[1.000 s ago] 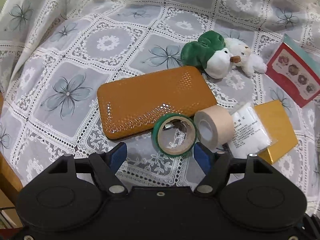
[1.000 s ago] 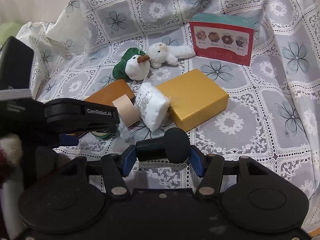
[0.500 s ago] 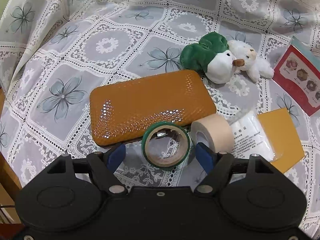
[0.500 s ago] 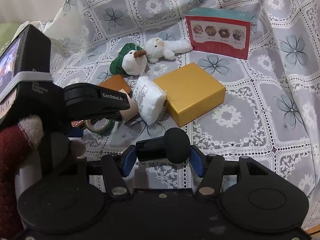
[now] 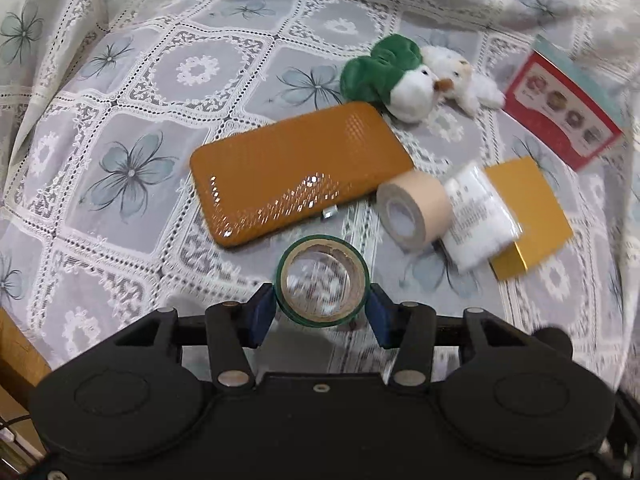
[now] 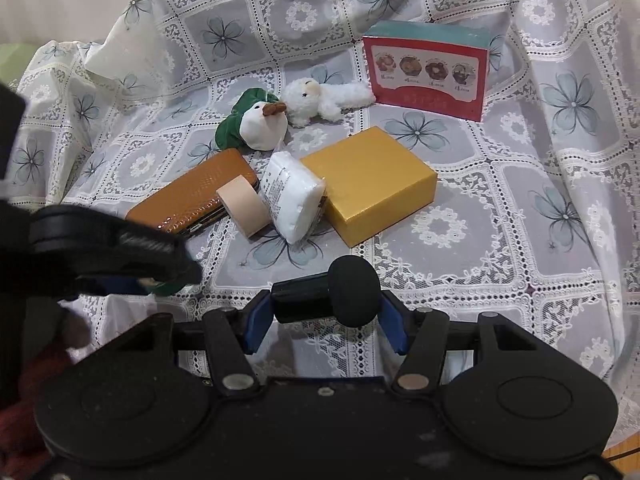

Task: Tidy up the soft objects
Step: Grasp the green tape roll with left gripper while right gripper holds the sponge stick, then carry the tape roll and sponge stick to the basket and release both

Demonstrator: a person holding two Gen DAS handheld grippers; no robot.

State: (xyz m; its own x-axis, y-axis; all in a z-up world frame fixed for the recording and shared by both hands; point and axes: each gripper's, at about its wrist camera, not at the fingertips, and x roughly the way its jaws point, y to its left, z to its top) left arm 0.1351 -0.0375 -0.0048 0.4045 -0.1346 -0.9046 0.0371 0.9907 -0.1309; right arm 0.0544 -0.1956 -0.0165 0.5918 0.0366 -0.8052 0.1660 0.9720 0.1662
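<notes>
My left gripper [image 5: 322, 311] is shut on a green tape roll [image 5: 322, 282] and holds it off the cloth. My right gripper [image 6: 326, 322] is shut on a small black microphone [image 6: 332, 298]. A green-and-white plush duck [image 5: 394, 76] [image 6: 256, 122] and a white plush animal [image 5: 460, 78] [image 6: 320, 98] lie together at the back. A white wrapped soft packet [image 5: 478, 216] [image 6: 292, 196] leans on a gold box [image 6: 370, 182]. A beige tape roll [image 5: 412, 210] [image 6: 242, 204] stands beside the packet.
An orange textured case [image 5: 300, 170] [image 6: 192, 194] lies on the lace flower cloth [image 5: 132, 152]. A red and teal box [image 6: 426, 74] stands at the back right. The left gripper's body [image 6: 100, 248] fills the left of the right wrist view.
My left gripper closed on the green tape roll and drew it back from the orange case, off the cloth. The right gripper kept the microphone and barely moved.
</notes>
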